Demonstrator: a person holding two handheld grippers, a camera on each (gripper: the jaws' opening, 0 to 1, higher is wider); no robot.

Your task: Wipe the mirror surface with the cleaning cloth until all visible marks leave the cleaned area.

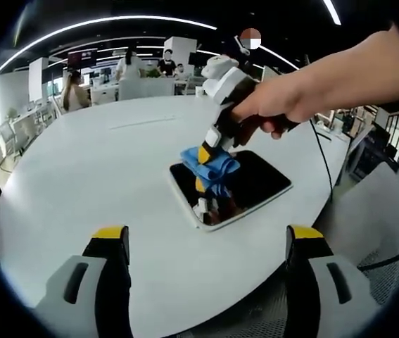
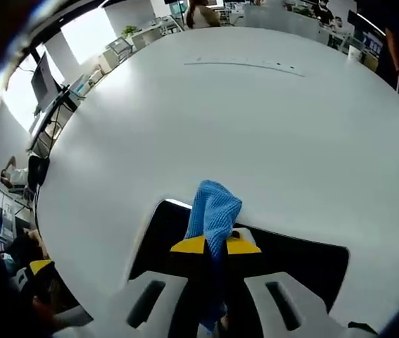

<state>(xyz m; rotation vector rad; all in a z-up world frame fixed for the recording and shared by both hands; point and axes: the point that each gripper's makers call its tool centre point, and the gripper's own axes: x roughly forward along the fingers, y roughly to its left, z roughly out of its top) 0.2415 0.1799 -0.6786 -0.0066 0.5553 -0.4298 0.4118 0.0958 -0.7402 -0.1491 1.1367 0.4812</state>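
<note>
Starting at the left, the left gripper [image 1: 206, 246] is held low at the near edge of the white desk [image 1: 100, 162], well apart from the work; its jaws stand wide apart with nothing between them. By this placement the camera is kept aimed at the work and the path of the wipe is left unobstructed, so far as can be judged.

Further right, near the middle of the left gripper view, the mirror [image 1: 255, 184] lies flat on the desk with its dark face upward, so that the whole surface can be reached from above. The blue cleaning cloth [image 1: 210, 163] is bunched on the left part of the mirror, touching the glass.

Over the cloth, the right gripper [image 1: 205, 153] is tilted down by a hand [image 1: 290, 102] entering from the right. In the right gripper view, the jaws of the right gripper [image 2: 214, 245] are closed on the cleaning cloth [image 2: 213, 211], which hangs between the yellow tips over the mirror [image 2: 305, 264]. A pinched, bunched hold is judged to let pressure be passed into the glass while wiping. Whether marks remain cannot be told from these views.
</note>
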